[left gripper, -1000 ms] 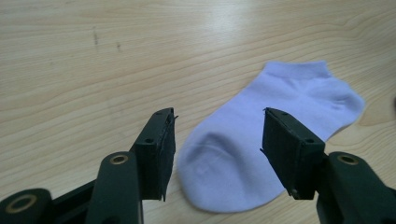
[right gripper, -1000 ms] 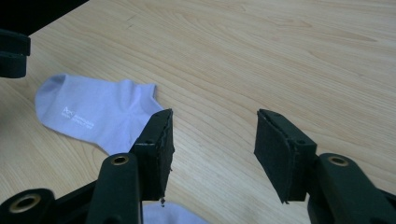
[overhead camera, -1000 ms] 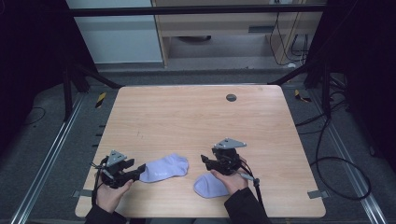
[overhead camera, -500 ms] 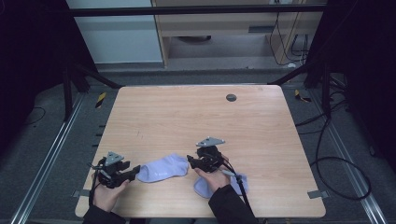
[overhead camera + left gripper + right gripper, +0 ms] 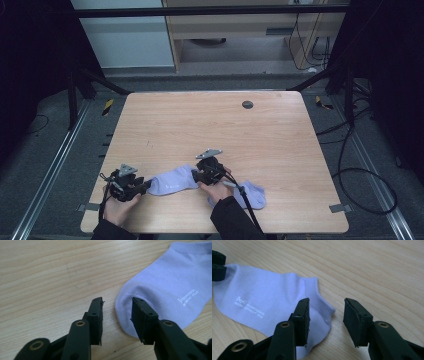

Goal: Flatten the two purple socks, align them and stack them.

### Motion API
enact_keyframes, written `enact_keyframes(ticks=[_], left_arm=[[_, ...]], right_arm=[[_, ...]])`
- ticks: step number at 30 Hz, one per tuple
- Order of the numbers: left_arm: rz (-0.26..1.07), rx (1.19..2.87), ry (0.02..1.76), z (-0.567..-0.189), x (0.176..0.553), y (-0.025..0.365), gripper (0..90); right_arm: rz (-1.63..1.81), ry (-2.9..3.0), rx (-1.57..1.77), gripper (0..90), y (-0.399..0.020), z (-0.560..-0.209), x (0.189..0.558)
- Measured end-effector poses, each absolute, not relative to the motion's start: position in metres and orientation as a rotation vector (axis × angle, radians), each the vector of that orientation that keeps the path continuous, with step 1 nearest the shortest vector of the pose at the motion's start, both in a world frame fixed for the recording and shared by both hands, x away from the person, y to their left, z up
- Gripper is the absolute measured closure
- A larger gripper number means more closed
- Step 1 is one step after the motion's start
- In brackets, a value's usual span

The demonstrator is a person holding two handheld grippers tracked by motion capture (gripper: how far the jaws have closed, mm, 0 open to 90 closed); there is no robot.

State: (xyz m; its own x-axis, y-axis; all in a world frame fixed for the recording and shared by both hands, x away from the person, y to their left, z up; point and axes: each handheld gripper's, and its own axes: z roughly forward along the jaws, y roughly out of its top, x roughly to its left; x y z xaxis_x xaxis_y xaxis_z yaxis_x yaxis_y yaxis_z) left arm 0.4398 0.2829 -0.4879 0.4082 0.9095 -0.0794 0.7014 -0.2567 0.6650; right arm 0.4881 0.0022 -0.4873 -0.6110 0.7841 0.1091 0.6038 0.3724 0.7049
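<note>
With both grippers' jaws spread, left gripper (image 5: 146,185) at the toe and right gripper (image 5: 194,176) at the cuff of the sock (image 5: 172,180) lying near-left, only an edge could be pinched and slip.

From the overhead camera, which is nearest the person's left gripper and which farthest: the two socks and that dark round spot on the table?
1. Left sock, right beside the left gripper.
2. Right sock, by the near edge, under the right forearm.
3. Dark round spot, at the far side.
</note>
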Motion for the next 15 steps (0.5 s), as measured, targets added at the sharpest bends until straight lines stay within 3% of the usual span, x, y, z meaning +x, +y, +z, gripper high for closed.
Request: enact_keyframes(ticks=[7,12,15], left_arm=[[0.415,2.059,1.361,-0.4896,0.4412,0.279,72.8],[0.414,2.062,1.354,-0.4883,0.4405,0.2761,84.5],[0.411,2.04,1.344,-0.4851,0.4394,0.2763,86.4]], right_arm=[[1.02,2.4,1.213,67.9,0.0072,-0.4962,0.487],[1.011,2.397,1.202,84.2,0.0094,-0.4958,0.485],[1.035,2.406,1.214,86.4,0.0082,-0.4926,0.4836]])
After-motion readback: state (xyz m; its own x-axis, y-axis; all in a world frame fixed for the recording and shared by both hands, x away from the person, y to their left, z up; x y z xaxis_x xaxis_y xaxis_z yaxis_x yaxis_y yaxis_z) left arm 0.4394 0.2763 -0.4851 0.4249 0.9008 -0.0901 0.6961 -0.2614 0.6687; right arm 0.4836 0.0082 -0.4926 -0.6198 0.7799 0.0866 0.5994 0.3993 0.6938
